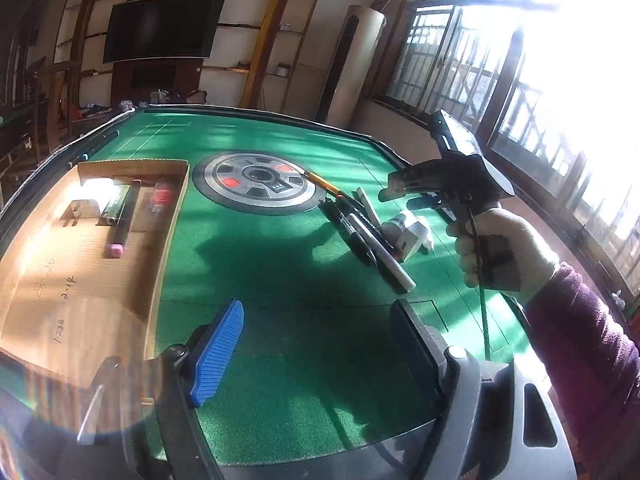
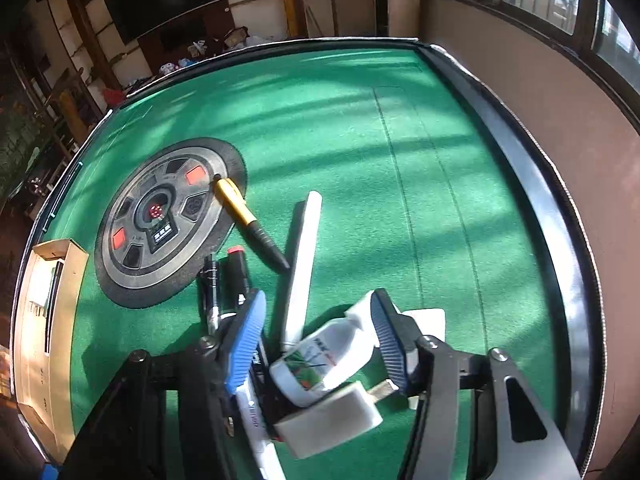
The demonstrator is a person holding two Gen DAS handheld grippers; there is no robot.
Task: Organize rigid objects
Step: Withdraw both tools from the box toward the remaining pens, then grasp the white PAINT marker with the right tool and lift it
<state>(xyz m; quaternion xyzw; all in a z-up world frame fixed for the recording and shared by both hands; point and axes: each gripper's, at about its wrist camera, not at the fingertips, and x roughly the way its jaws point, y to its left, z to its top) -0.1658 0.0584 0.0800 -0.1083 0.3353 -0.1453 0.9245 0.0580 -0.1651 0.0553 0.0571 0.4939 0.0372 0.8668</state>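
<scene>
the left gripper (image 1: 316, 344) hung over the green table (image 1: 280, 272) with its fingers spread wide and nothing between them. to its left sat the cardboard box (image 1: 160, 240), holding a pink-capped pen (image 1: 120, 224), a red-labelled tube (image 1: 160, 200) and a white block (image 1: 86, 208).

the right gripper (image 2: 320, 336) was down over the loose pile near the table's round centre panel (image 2: 160, 220), fingers apart — a small white bottle (image 2: 316, 364) lay between them, but whether either pad touched it could not be told. a white plug-like block (image 2: 336, 416) sat just below the bottle, a white stick (image 2: 304, 256) leaned across the pile, and black markers (image 2: 224, 284) lay beside the blue finger pad (image 2: 248, 340). a gold pen (image 2: 236, 204) rested with its end on the panel's rim.
</scene>
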